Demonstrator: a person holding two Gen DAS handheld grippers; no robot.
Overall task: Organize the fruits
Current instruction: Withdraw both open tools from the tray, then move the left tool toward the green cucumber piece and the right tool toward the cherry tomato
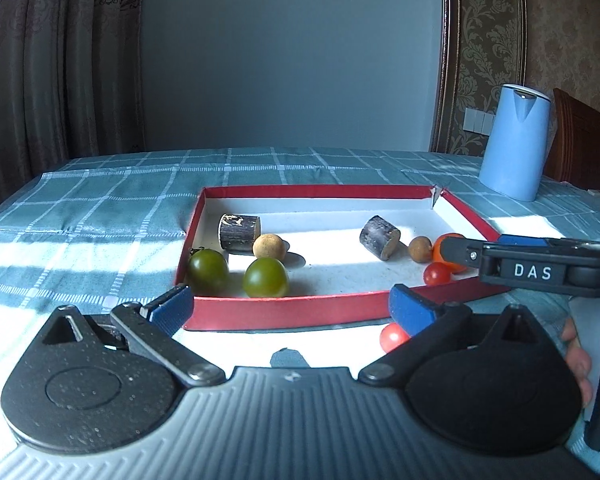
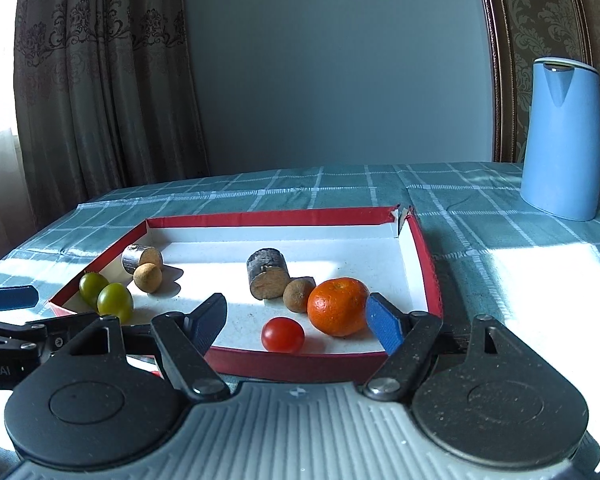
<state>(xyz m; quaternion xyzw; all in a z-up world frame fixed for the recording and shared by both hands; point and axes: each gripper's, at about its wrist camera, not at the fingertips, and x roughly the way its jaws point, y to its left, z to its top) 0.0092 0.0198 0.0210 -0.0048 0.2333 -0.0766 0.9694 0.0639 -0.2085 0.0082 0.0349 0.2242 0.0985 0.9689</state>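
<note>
Fruit sits in the red box [image 2: 428,264]: an orange [image 2: 337,306], a red tomato [image 2: 283,334], two green tomatoes [image 2: 115,301] and brown round fruits [image 2: 147,277]. Only the left view shows another red tomato [image 1: 392,337] outside, on the checked cloth [image 1: 100,216]. The right gripper [image 2: 296,318] and left gripper [image 1: 290,308] are both wide open, holding nothing. A blue jug [image 2: 560,140] stands far off.

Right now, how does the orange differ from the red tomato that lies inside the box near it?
The orange is clearly larger than the red tomato. The orange has a dull, dimpled orange skin, while the red tomato is smooth, glossy and deep red. The orange sits further into the red box, while the red tomato lies closer to the box's near wall. Both are round, lie loose on the white floor, and neither is held by a claw.
</note>
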